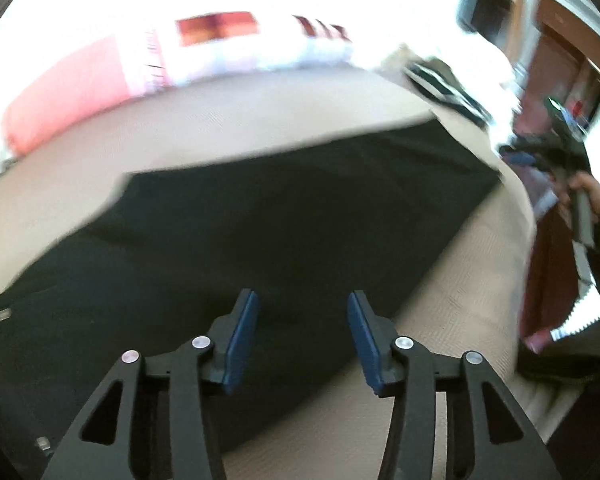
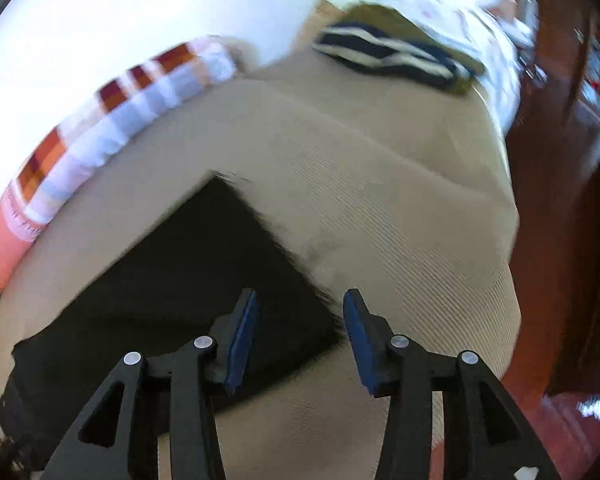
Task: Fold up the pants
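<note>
- Left wrist view: the left gripper (image 1: 303, 336) has its blue-padded fingers (image 1: 242, 340) standing partly apart, with nothing between them. Below lie the black pants (image 1: 260, 232), spread flat on a beige bed (image 1: 180, 136). A pink pillow (image 1: 68, 88) rests along the far edge. At far right a hand (image 1: 588, 196) carries the right gripper (image 1: 520, 158), blurred.
- Right wrist view: the right gripper's fingers (image 2: 242, 340) are likewise partly apart and hold nothing. One corner of the pants (image 2: 204, 264) lies beneath them on the bed (image 2: 400, 216). A checked pillow (image 2: 112, 128) and what appears to be a striped folded garment (image 2: 388, 58) lie farther back; the floor (image 2: 560, 160) is reddish wood.
</note>
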`<state>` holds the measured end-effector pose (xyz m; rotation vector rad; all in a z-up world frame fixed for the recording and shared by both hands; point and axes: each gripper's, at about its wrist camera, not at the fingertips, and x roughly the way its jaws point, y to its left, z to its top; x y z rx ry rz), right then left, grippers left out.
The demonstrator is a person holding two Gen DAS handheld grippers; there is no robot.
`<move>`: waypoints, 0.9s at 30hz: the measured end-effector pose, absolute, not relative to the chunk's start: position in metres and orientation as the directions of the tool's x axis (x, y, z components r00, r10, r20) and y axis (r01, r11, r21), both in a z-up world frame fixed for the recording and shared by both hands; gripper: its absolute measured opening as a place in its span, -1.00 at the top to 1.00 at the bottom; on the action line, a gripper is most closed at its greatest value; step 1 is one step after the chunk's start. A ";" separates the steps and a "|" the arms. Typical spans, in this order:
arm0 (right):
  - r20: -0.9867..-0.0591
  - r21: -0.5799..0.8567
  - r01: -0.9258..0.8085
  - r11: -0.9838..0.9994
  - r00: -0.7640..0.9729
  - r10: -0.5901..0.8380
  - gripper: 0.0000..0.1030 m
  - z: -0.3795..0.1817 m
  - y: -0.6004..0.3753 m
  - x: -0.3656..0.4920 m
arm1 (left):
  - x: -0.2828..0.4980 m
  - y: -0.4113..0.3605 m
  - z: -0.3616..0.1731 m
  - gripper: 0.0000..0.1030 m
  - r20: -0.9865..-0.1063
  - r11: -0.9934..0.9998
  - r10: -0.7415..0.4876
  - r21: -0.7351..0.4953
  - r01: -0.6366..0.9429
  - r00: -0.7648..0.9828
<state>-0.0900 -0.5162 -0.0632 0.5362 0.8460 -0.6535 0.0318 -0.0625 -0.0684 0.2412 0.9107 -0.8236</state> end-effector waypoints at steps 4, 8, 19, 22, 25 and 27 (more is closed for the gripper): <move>-0.797 0.207 0.519 0.829 0.581 -0.165 0.17 -0.045 -0.473 -0.029 | 0.064 -0.013 -0.061 0.04 -0.744 0.831 -0.441 -0.126 0.542 0.502; -0.787 0.307 0.221 0.926 0.606 0.117 0.17 -0.045 -0.405 0.052 | 0.091 0.039 -0.065 0.04 -0.737 0.929 -0.304 -0.089 0.360 0.604; -0.804 0.394 -0.375 0.839 0.302 0.513 0.16 -0.075 -0.199 0.217 | 0.110 0.122 -0.101 0.04 -0.776 0.981 -0.192 -0.127 0.150 0.601; -0.833 0.385 -0.446 0.808 0.209 0.512 0.16 -0.091 -0.163 0.237 | 0.107 0.124 -0.104 0.04 -0.769 0.978 -0.202 -0.124 0.168 0.606; -0.855 0.356 -0.492 0.795 0.172 0.490 0.16 -0.101 -0.142 0.247 | 0.106 0.127 -0.106 0.04 -0.765 0.973 -0.224 -0.138 0.186 0.604; -0.862 0.362 -0.506 0.783 0.138 0.487 0.20 -0.108 -0.131 0.255 | 0.107 0.131 -0.107 0.04 -0.760 0.968 -0.246 -0.157 0.198 0.601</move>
